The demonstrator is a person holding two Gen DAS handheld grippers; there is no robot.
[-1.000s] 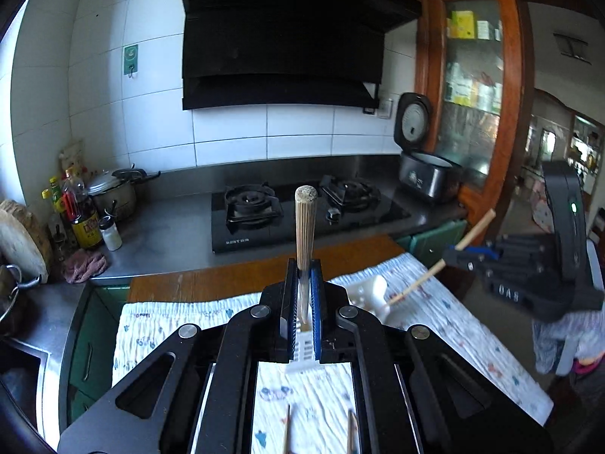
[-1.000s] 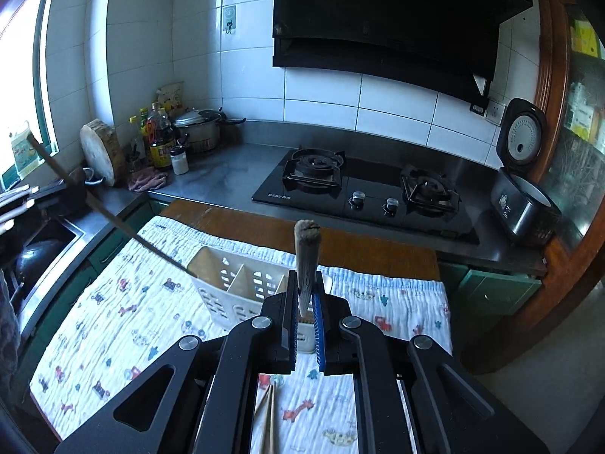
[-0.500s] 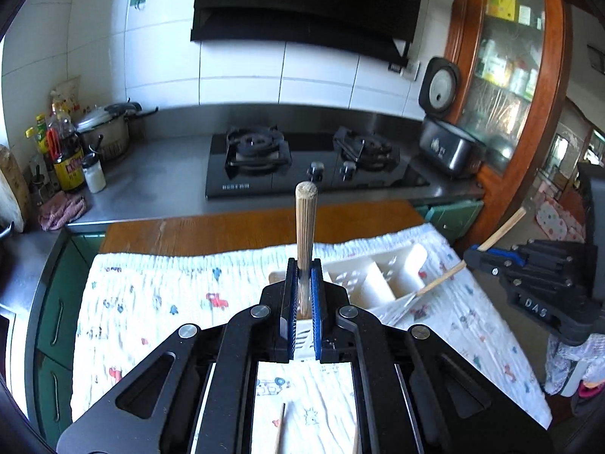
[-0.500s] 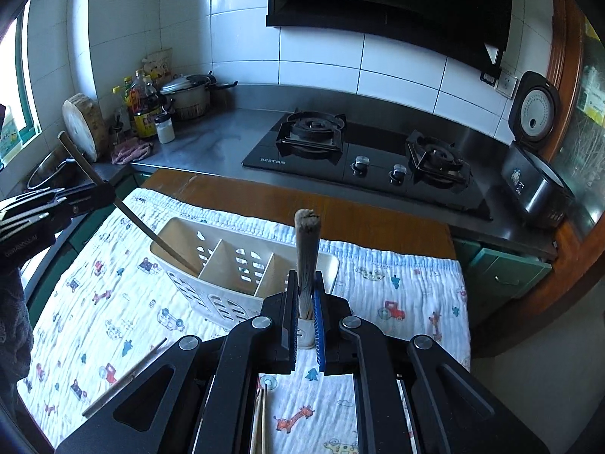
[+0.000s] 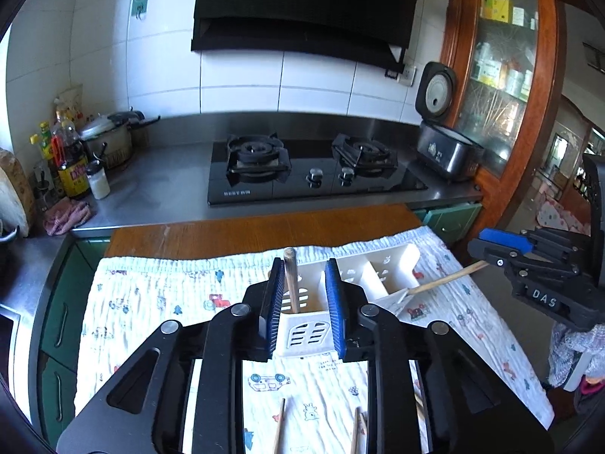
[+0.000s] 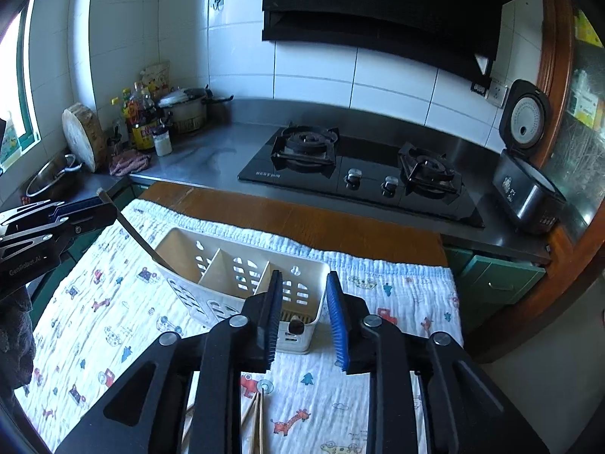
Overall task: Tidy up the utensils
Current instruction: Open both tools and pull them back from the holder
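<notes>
A white slotted utensil caddy (image 5: 308, 331) (image 6: 242, 272) with three compartments lies on the patterned cloth. My left gripper (image 5: 302, 299) is open above its near end; a wooden-handled utensil (image 5: 291, 283) stands free in that compartment, leaning toward the left pad. My right gripper (image 6: 304, 312) is open over the caddy's other end, where a wooden handle end (image 6: 296, 326) sits inside. In the left wrist view a wooden-handled white spatula (image 5: 435, 285) reaches into that end compartment below the right gripper (image 5: 544, 276). Loose chopsticks (image 6: 259, 423) (image 5: 280, 429) lie on the cloth near me.
The cloth (image 6: 397, 295) covers a wooden table (image 6: 302, 221). Behind it is a steel counter with a gas hob (image 6: 359, 174), a rice cooker (image 6: 525, 189), a pot and bottles (image 6: 147, 121), and a round chopping block (image 6: 81, 140).
Both grippers lowered toward the caddy and opened. The left let go of its wooden utensil, the right let go of its spatula; both now rest in the caddy.
</notes>
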